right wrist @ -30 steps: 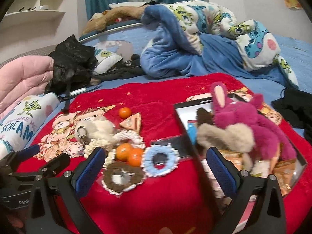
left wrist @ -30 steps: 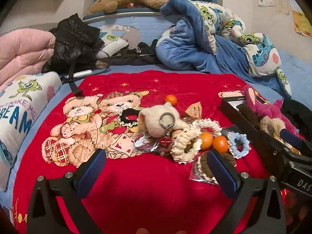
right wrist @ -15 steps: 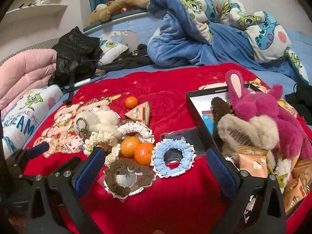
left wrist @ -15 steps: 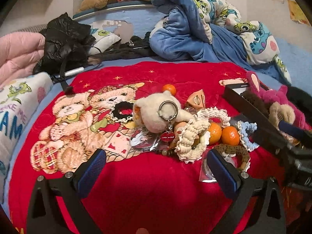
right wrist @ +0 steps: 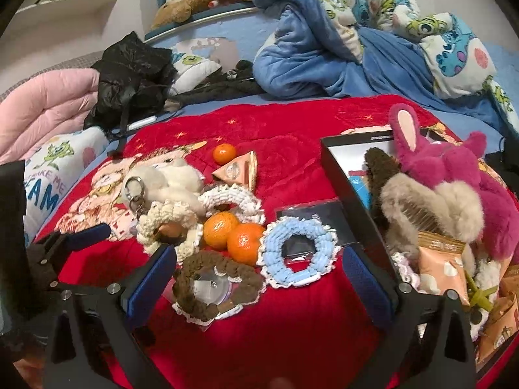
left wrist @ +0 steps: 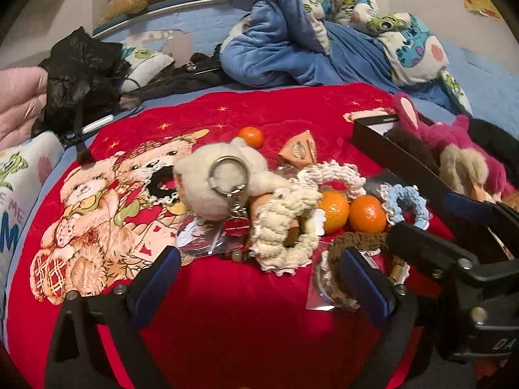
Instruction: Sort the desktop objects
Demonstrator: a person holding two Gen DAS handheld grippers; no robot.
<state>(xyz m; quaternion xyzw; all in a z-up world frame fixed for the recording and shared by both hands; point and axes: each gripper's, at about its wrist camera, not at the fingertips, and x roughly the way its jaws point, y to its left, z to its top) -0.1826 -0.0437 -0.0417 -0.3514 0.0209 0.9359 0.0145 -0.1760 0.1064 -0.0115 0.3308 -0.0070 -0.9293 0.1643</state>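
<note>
A pile lies on the red blanket [left wrist: 246, 317]: a cream plush keychain [left wrist: 201, 181], a cream crocheted ring [left wrist: 285, 227], two tangerines [left wrist: 334, 210], a light blue ring [right wrist: 298, 253] and a brown ring [right wrist: 214, 278]. My left gripper [left wrist: 259, 275] hovers just in front of the cream ring, its jaws closing with only blanket between the pads. My right gripper [right wrist: 259, 278] is open, and the brown ring lies between its pads, untouched. A black box [right wrist: 343, 168] at the right holds a pink plush rabbit [right wrist: 454, 168] and snack packs.
A lone tangerine [right wrist: 223, 153] and a triangular snack pack [right wrist: 238, 170] lie behind the pile. Beyond the blanket are a blue duvet [right wrist: 308, 58], a black jacket [right wrist: 129, 74] and a pink quilt [right wrist: 45, 110]. The two grippers sit close together, side by side.
Both grippers have dropped lower and moved in toward the pile, which now looks larger. The left pads stand slightly closer together than before.
</note>
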